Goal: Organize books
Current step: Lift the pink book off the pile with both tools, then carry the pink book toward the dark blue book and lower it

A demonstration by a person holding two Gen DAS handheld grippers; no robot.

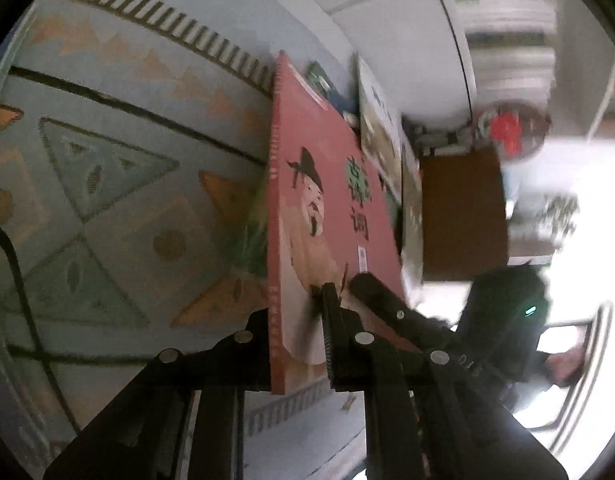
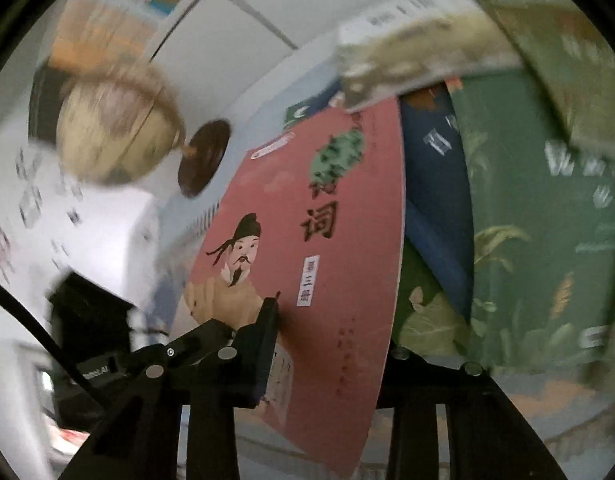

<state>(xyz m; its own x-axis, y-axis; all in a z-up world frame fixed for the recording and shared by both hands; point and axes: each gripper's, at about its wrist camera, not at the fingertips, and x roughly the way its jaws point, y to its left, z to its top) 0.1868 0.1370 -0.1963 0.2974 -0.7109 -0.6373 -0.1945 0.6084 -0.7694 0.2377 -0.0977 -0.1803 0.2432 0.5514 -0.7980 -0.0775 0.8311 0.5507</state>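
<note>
A thin red book (image 1: 331,200) with a drawn bearded figure on its cover stands on edge in the left wrist view. My left gripper (image 1: 297,304) is shut on its near edge. One finger (image 1: 371,284) of my right gripper lies against the cover from the right. In the right wrist view the same red book (image 2: 327,220) sits between the fingers of my right gripper (image 2: 331,328). Its left pad (image 2: 269,320) presses on the cover, and the other finger is hidden behind the book. Close behind lean a blue book (image 2: 435,184) and a green leafy book (image 2: 527,240).
A patterned blue and orange cloth (image 1: 107,160) covers the surface below. More books (image 1: 379,132) lie past the red one, beside a brown box (image 1: 463,216). A pale book (image 2: 407,52) lies across the top. A woven round object (image 2: 115,128) and dark disc (image 2: 203,156) sit left.
</note>
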